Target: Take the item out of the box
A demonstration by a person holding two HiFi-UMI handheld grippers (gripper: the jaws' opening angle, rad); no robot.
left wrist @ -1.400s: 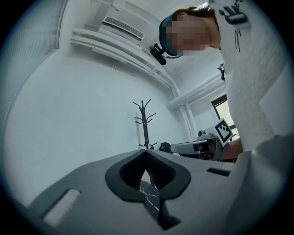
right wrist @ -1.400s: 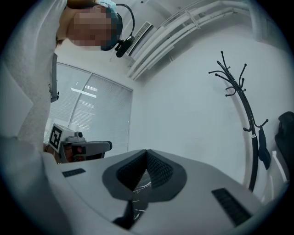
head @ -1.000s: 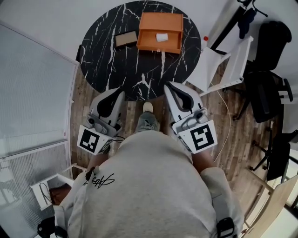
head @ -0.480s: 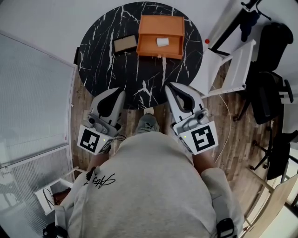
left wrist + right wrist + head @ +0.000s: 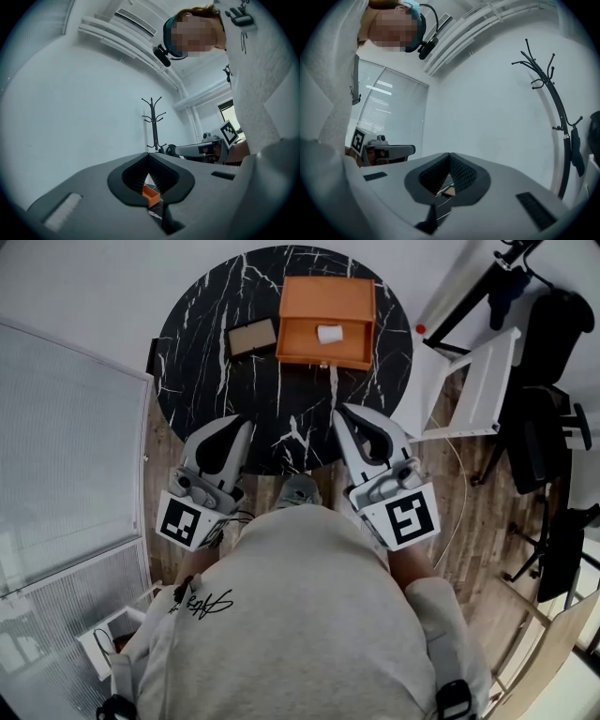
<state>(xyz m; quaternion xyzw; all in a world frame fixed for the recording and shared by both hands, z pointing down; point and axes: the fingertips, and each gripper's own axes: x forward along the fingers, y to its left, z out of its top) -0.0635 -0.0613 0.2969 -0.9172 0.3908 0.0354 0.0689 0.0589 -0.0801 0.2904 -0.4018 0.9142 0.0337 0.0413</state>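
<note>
An open orange box [image 5: 325,298] stands at the far side of a round black marble table [image 5: 206,371]. Inside it lies a small white item [image 5: 329,334]. A flat brown cardboard piece [image 5: 251,337] rests just left of the box. Both grippers hover at the table's near edge, well short of the box. My left gripper [image 5: 242,426] is shut and holds nothing; in the left gripper view its tips [image 5: 150,157] meet, and the orange box [image 5: 151,195] shows below them. My right gripper [image 5: 343,414] is also shut and holds nothing, its tips [image 5: 450,155] touching.
A white folding frame [image 5: 469,381] leans right of the table, with black office chairs [image 5: 544,427] beyond it. A small red thing [image 5: 421,329] lies by the table's right rim. A white slatted panel [image 5: 66,474] fills the left. A coat rack [image 5: 555,117] stands by the wall.
The table and box have slid lower in the head view, so the person has come closer. Both grippers stay shut and keep their places in front of the body.
</note>
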